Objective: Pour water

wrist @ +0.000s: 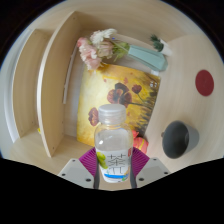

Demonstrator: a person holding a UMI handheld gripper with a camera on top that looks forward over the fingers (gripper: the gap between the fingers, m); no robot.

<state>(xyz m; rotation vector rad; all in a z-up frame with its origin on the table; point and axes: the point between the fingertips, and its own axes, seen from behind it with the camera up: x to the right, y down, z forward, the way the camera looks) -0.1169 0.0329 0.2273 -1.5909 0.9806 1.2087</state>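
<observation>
The gripper point(113, 166) is clamped on a clear, white-capped bottle point(111, 138), upright between both pink pads point(93, 160); at two o'clock from it sits a dark grey cup point(180, 138); at twelve, a floral cloth point(125, 100) and a flower vase point(150, 56); at ten, a wooden shelf point(45, 85).

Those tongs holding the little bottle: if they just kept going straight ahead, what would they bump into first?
The tongs grip a clear bottle. Straight ahead lies a sunflower painting, probably met first; the flower vase lies beyond it. Depth is hard to judge.
</observation>
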